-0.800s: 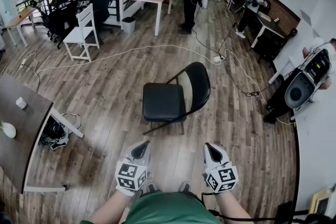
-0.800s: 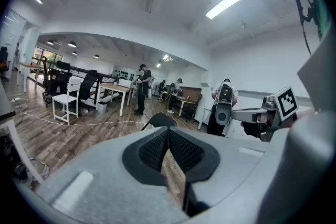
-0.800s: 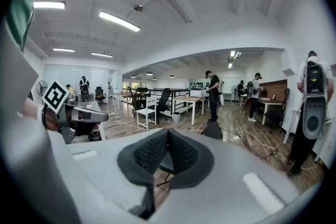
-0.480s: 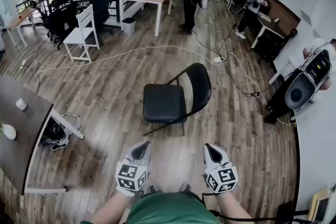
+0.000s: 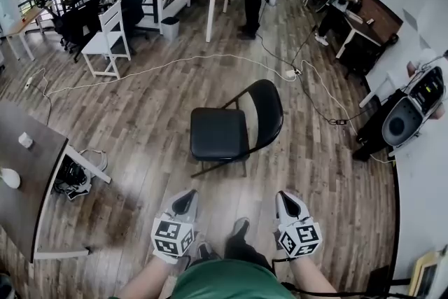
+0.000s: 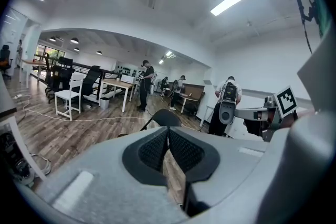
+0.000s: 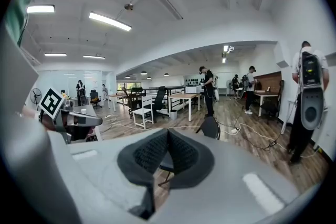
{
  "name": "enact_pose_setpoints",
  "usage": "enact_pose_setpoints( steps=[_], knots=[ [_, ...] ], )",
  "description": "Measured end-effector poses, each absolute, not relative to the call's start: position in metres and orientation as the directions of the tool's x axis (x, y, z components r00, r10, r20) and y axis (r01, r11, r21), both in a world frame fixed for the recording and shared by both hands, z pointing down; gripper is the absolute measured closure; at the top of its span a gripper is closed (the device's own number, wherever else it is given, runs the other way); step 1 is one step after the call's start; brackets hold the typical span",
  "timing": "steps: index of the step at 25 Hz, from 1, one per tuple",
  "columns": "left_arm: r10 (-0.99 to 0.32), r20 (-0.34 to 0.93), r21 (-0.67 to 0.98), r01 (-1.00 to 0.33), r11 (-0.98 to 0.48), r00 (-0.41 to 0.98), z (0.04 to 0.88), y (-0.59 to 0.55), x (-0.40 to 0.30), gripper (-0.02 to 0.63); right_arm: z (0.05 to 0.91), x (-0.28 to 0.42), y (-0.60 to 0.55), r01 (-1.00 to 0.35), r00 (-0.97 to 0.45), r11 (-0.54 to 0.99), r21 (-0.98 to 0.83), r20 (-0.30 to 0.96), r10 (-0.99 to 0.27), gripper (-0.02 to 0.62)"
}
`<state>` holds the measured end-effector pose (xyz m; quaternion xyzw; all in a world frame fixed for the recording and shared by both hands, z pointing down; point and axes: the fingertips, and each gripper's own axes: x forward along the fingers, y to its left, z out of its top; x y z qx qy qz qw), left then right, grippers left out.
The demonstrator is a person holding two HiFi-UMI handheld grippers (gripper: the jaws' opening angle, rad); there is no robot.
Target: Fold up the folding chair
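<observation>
A black folding chair (image 5: 231, 129) stands unfolded on the wooden floor ahead of me, seat to the left and backrest to the right. Its backrest (image 6: 167, 117) peeks over the left gripper's jaws, and in the right gripper view the chair (image 7: 210, 127) shows just right of the jaws. My left gripper (image 5: 185, 202) and right gripper (image 5: 285, 204) are held side by side near my body, well short of the chair. Both are shut with nothing between their pads. One shoe (image 5: 236, 229) is stepping forward between them.
A dark table (image 5: 28, 171) stands at the left with a cable bundle (image 5: 73, 175) under it. A white cord (image 5: 168, 68) and a black cable (image 5: 318, 105) cross the floor beyond the chair. A white chair (image 5: 106, 42), desks and several people are farther back; equipment (image 5: 409, 115) stands at right.
The head view has shifted slightly forward toward the chair. A shoe has come forward between the grippers, and the right gripper has drifted slightly right. Both grippers stay shut.
</observation>
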<state>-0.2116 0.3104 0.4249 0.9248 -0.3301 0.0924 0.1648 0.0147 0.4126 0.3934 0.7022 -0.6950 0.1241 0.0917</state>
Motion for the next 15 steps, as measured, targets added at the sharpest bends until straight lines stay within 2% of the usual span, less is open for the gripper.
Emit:
enact_pose_setpoints(
  steps=[15],
  knots=[
    [-0.643, 0.325, 0.215, -0.716, -0.664, 0.694, 0.432, 0.227, -0.143, 0.591, 0.422, 0.111, 0.312, -0.989, -0.046, -0.004, -0.145, 0.333, -0.942, 0.592]
  ],
)
